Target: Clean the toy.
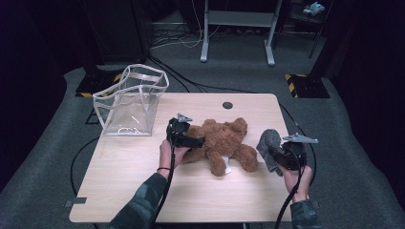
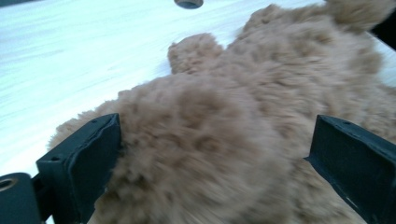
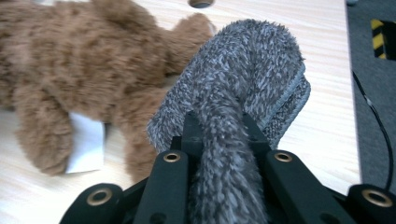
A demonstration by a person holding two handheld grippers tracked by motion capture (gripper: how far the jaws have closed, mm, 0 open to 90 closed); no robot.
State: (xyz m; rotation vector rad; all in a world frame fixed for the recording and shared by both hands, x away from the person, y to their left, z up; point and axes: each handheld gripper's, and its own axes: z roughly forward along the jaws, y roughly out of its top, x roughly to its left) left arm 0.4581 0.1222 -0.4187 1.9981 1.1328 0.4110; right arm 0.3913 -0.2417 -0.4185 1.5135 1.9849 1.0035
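The brown teddy bear (image 1: pixel 222 143) lies flat on the pale wooden table (image 1: pixel 119 171), a little right of the centre of the high view. Its long axis is seen to run diagonally, from the head at the upper right towards the legs at the lower middle, where a white label (image 1: pixel 228 168) shows between them. It is judged to be light, soft and compressible, with deep pile that gives under pressure; a hold across the thick body or a limb would be expected to sink in and stay, whereas a pinch on fur alone could slip. No fragility is suggested.

The left gripper (image 1: pixel 184 138) is placed at the bear's left flank. In the left gripper view its jaws are spread wide on either side of the plush body (image 2: pixel 219 140); the left jaw touches the fur, the right one stands just clear, so no firm squeeze is shown.

The grey fuzzy cloth (image 1: pixel 268 148), equally soft and limp, is pinched between the nearly closed jaws of the right gripper (image 1: pixel 282 157) at the right edge of the table, just beside the bear's leg. In the right gripper view the cloth (image 3: pixel 243 79) bulges forward beyond the jaws.

A clear plastic bag (image 1: pixel 131 100) stands open at the upper left of the table, well apart from the bear.
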